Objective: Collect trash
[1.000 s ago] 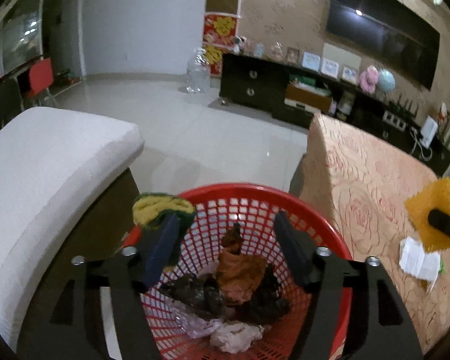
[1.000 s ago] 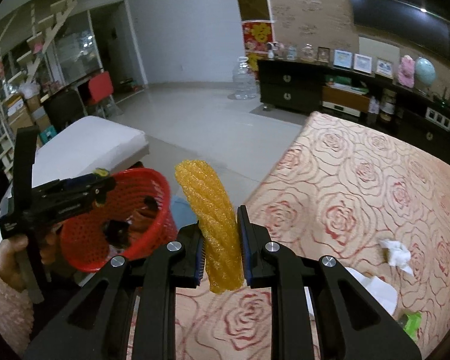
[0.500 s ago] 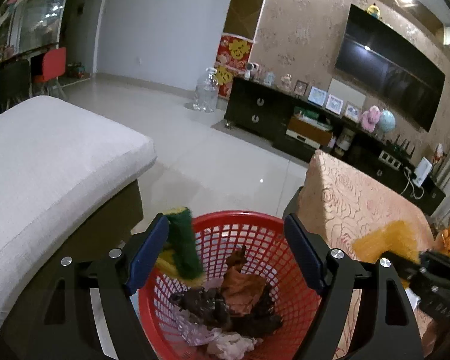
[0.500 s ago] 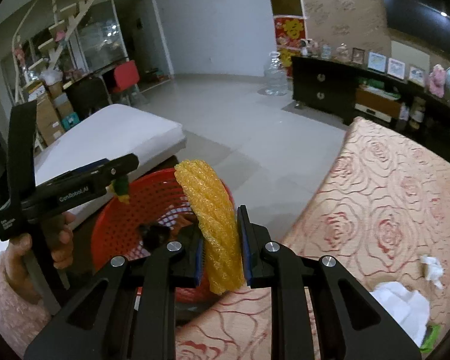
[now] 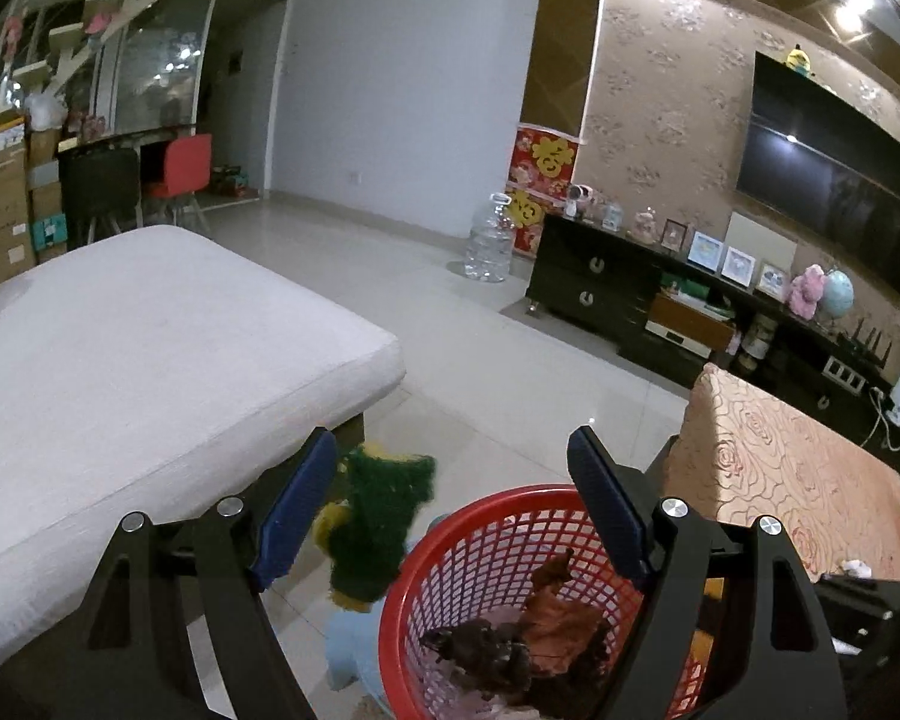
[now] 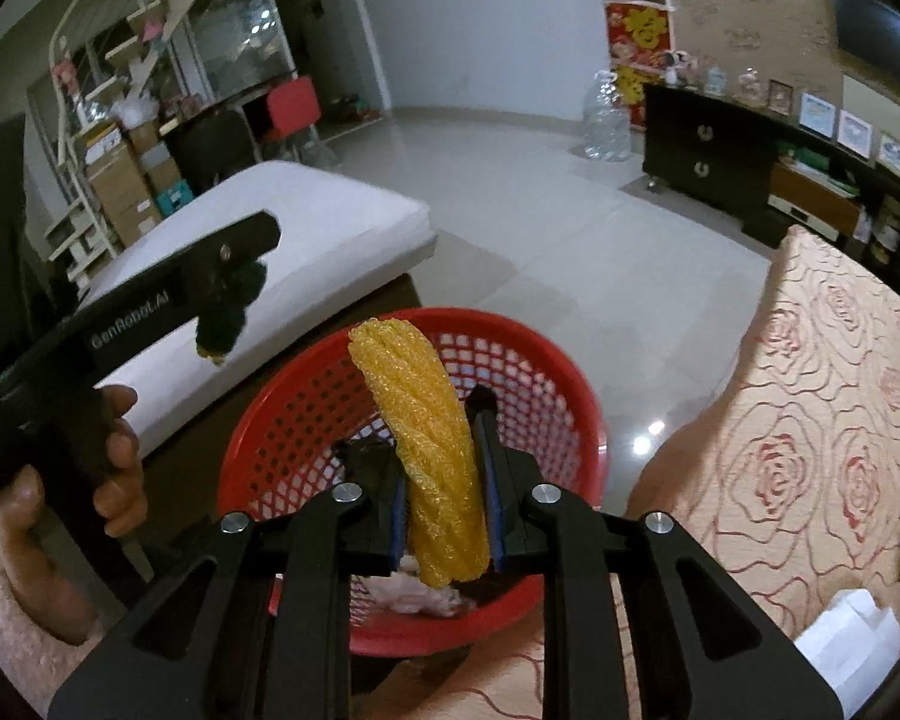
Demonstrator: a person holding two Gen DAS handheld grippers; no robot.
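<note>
A round red plastic mesh basket [image 6: 540, 372] is seen on the floor between a white cushioned bench [image 5: 150, 330] and a surface covered by a rose-patterned cloth [image 6: 810, 420]; dark and brownish scraps [image 5: 546, 630] already lie inside it. It appears to be placed there as the collecting bin.

A yellow spongy foam strip [image 6: 426, 444] is held upright between the blue pads of the right gripper [image 6: 444, 516], directly above the basket's opening. Its jaws are easing apart at this moment, with the strip between them and at most lightly pinched, which suggests a release into the basket is under way. This gripper is pitched steeply downward over the rim.

The left gripper [image 5: 450, 516] is spread wide. A green and yellow scouring sponge [image 5: 378, 528] clings beside its left pad, outside the basket's rim and above the floor, so it may miss the basket if it drops. This gripper is tilted gently downward and is grasped by a hand [image 6: 90, 468] in a pink fuzzy sleeve [image 6: 36, 618].

White crumpled papers [image 6: 852, 642] are left on the cloth.
</note>
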